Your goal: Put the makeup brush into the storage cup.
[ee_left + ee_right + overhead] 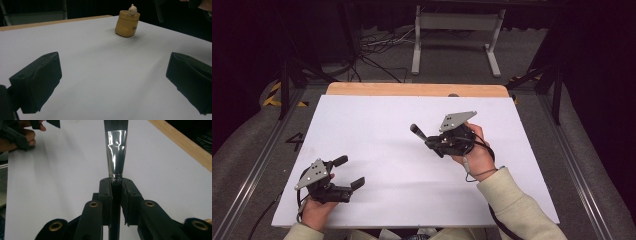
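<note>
My right gripper (116,182) is shut on a paintbrush (116,155), clamped just below its shiny metal ferrule, with the dark bristles pointing away. In the high view this right gripper (436,142) is held over the middle right of the white board (377,125), and the paintbrush (416,131) points up and to the left. My left gripper (349,171) rests near the board's front left corner, open, with nothing between its jaws. Past the open left gripper (113,65) stands a small yellow pot (127,23) with a pale figurine on its rim.
The white board lies on a wooden table whose edge (412,89) shows at the back. Beyond it are a metal stand (457,22) and cables (377,47) on the floor. A person's left hand (15,138) shows at the upper left in the right gripper view.
</note>
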### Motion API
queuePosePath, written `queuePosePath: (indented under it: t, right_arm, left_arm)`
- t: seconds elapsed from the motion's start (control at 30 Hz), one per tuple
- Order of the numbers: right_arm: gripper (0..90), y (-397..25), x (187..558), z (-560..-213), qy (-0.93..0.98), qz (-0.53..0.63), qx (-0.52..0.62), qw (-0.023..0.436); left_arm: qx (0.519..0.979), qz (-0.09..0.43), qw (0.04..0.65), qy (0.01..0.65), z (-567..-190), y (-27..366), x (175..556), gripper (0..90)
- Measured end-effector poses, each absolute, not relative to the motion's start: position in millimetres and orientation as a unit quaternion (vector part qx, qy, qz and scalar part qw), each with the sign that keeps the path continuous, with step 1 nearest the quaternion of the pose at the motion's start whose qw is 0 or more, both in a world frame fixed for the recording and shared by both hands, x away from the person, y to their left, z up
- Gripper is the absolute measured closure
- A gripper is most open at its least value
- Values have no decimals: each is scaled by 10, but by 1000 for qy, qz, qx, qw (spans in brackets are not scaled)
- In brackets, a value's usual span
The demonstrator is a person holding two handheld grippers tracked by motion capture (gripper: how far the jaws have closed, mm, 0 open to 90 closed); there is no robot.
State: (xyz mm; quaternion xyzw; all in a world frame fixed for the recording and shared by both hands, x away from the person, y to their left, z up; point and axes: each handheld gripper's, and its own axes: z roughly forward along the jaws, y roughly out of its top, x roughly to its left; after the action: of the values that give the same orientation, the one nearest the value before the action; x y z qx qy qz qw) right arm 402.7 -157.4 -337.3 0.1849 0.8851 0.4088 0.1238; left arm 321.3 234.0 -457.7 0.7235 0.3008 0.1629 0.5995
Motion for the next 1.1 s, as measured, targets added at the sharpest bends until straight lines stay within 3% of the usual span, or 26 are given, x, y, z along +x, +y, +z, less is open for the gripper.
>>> queuePosePath:
  t: [1.1]
  right_arm:
    - [796, -1977, 3997, -3457, 765, 549, 247, 226]
  left_arm:
    - [725, 157, 598, 303, -4579, 2338, 3213, 9]
